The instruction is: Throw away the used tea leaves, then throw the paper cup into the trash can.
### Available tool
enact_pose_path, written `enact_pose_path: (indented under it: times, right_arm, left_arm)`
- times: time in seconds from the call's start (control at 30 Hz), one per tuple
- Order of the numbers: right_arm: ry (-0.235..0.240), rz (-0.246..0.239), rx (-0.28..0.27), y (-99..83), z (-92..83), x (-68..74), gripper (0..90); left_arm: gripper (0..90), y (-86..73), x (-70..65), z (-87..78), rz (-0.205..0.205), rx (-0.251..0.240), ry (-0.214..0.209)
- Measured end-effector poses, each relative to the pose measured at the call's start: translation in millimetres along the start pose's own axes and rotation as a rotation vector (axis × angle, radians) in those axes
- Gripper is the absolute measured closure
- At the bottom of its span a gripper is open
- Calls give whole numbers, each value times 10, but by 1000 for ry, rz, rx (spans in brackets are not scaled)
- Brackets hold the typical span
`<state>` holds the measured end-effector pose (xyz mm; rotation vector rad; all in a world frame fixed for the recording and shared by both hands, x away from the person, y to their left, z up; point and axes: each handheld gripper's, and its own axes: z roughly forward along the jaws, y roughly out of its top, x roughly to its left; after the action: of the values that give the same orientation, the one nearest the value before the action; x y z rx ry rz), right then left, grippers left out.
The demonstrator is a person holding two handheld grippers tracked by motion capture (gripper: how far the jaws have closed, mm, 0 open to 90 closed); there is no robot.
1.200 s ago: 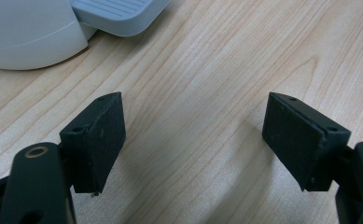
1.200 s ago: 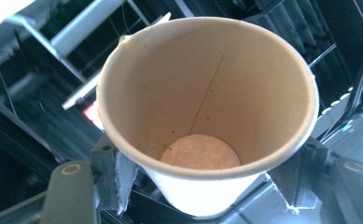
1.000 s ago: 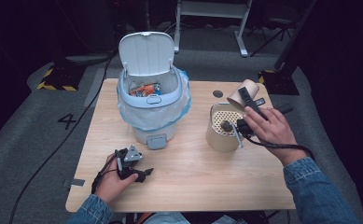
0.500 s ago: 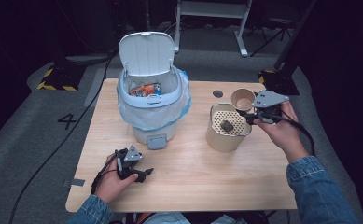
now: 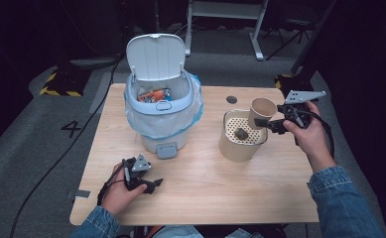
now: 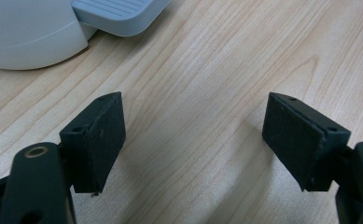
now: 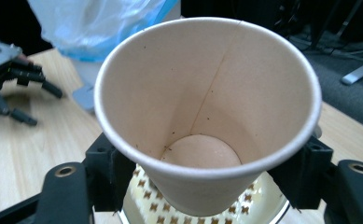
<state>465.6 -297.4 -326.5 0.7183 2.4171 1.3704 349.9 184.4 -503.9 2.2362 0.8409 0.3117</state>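
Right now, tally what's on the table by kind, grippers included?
Bin with bag liner, lid up: 1
Perforated-top container: 1
Paper cup, held in the right gripper above that container: 1
Dark lump on the perforated top: 1
Grippers, right plus left gripper: 2
Total: 6

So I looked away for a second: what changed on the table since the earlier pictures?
The right gripper, shut on the paper cup, swung the cup from tipped over the perforated container back upright at its right rim; its jaws have been easing open slightly. The left gripper, the bin and the lump in the container stayed put.
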Motion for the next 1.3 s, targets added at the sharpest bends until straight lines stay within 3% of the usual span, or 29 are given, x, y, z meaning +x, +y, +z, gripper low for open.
enact_pose_path:
  times: [0.13, 0.5, 0.9, 1.3]
  right_arm:
    - [39, 8, 13, 26, -19, 44, 296]
    - [28, -5, -13, 131, -44, 62, 292]
    - [81, -64, -41, 609, 79, 170, 291]
    - [132, -90, -90, 1078, 352, 251, 288]
  left_arm:
    - [219, 4, 3, 3, 2, 1, -1]
    - [219, 4, 2, 3, 2, 1, -1]
    - [220, 4, 4, 3, 2, 1, 0]
    - [220, 3, -1, 4, 0, 1, 0]
